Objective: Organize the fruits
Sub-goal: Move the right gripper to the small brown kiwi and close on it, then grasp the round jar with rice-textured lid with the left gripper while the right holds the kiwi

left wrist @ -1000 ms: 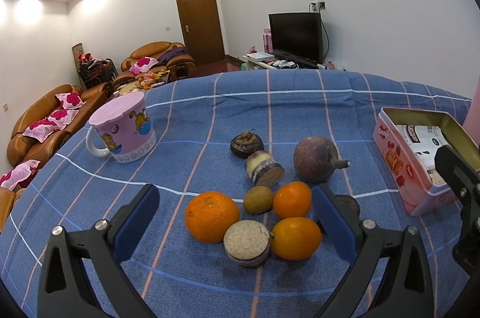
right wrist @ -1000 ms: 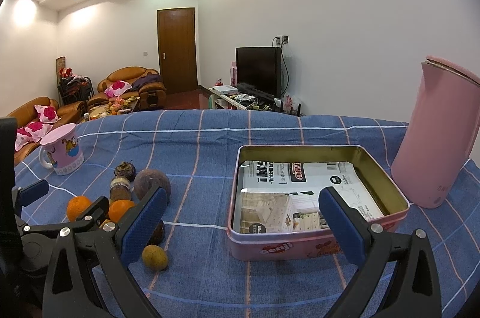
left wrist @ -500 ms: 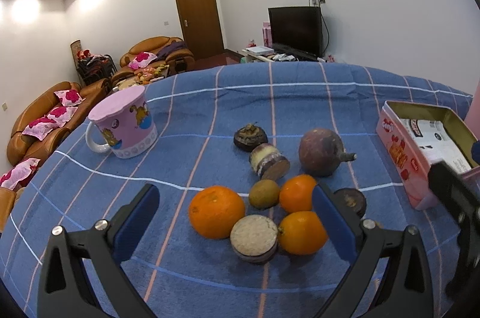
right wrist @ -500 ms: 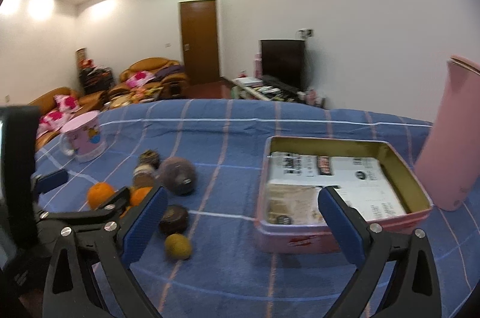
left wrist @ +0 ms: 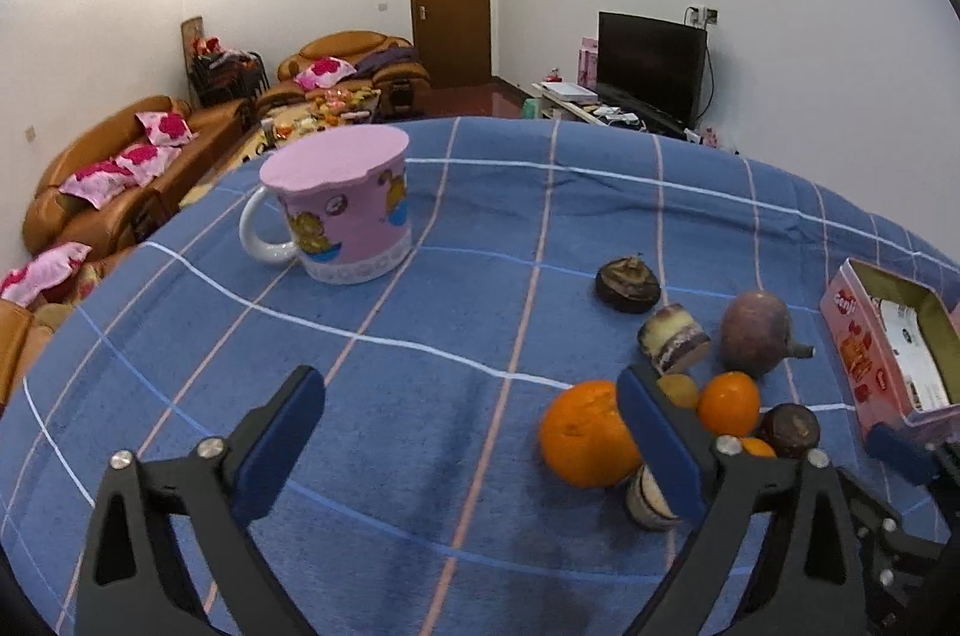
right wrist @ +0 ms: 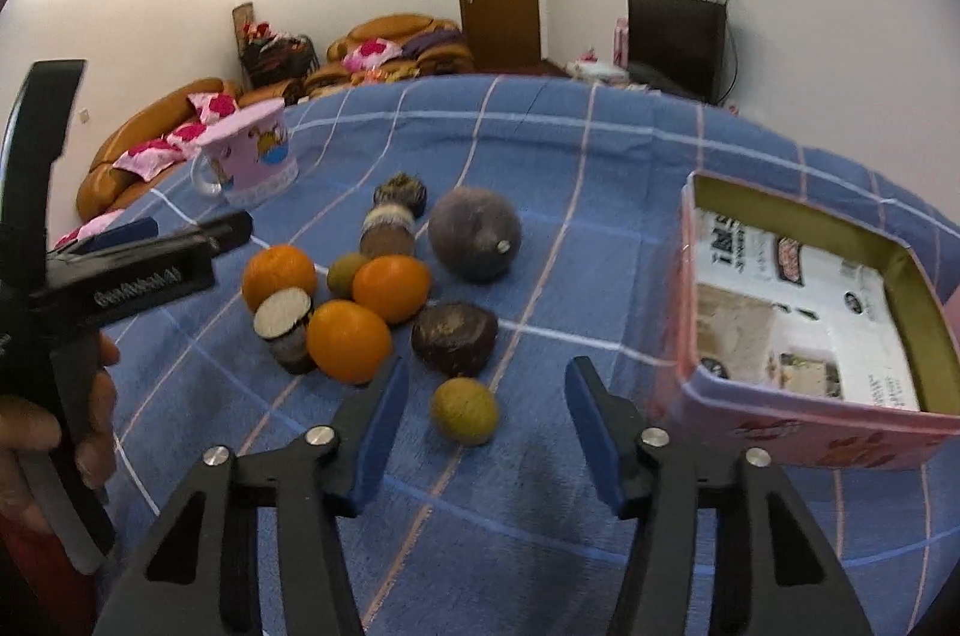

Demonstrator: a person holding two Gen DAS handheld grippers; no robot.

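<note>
A cluster of fruit lies on the blue checked cloth. In the right wrist view I see three oranges [right wrist: 348, 339], a large purple round fruit [right wrist: 474, 234], a dark brown fruit [right wrist: 454, 338] and a small yellow-green fruit [right wrist: 465, 411]. My right gripper [right wrist: 486, 432] is open, its fingers on either side of the yellow-green fruit, just short of it. An open pink tin [right wrist: 804, 324] lined with printed paper stands to the right. My left gripper [left wrist: 474, 444] is open and empty, left of the big orange [left wrist: 585, 432].
A pink cartoon mug [left wrist: 342, 204] stands on the far left of the cloth. Cut taro pieces [right wrist: 285, 327] lie among the fruit. The pink tin also shows in the left wrist view [left wrist: 864, 360]. The table edge lies behind, with sofas and a TV beyond.
My right gripper has swung left and down from the tin toward the fruit, now framing the small yellow-green fruit. My left gripper has shifted left, away from the cluster.
</note>
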